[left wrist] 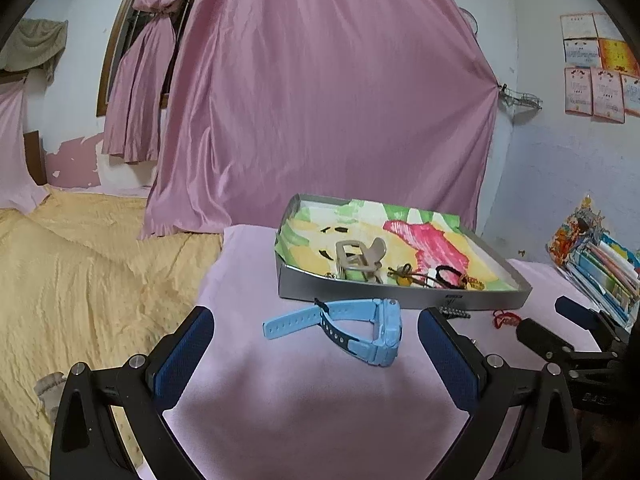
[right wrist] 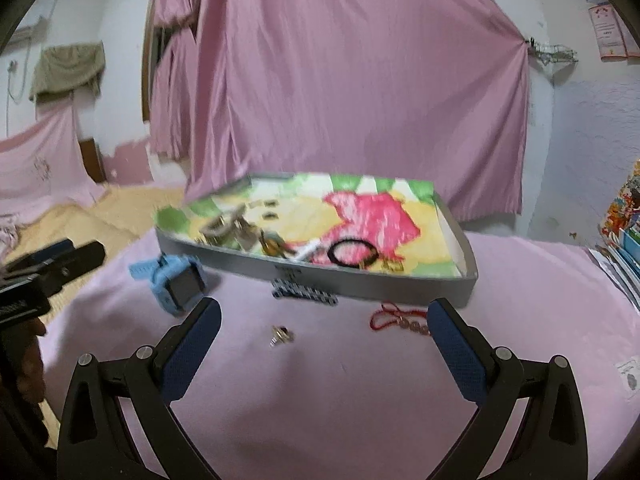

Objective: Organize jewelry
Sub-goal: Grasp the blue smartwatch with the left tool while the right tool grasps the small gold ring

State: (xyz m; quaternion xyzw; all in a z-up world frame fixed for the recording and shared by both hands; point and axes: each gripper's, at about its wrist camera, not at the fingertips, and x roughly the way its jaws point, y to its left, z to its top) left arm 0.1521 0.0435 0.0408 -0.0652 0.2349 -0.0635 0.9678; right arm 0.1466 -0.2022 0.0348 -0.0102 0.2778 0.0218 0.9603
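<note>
A light blue watch (left wrist: 352, 328) lies on the pink cloth just ahead of my open, empty left gripper (left wrist: 316, 332); it also shows in the right wrist view (right wrist: 172, 280). A grey tray (left wrist: 400, 296) with a colourful lining holds a beige hair claw (left wrist: 360, 258), a black hair tie (right wrist: 352, 253) and small gold pieces. My right gripper (right wrist: 324, 320) is open and empty. Ahead of it lie a small ring (right wrist: 281, 335), a dark beaded bracelet (right wrist: 304, 294) and a red cord bracelet (right wrist: 396, 318), by the right fingertip.
A pink curtain (left wrist: 320, 100) hangs behind the tray (right wrist: 320, 276). A yellow bedspread (left wrist: 80, 280) lies to the left. Stacked books and papers (left wrist: 596, 256) sit at the right edge. The other gripper shows at each view's side.
</note>
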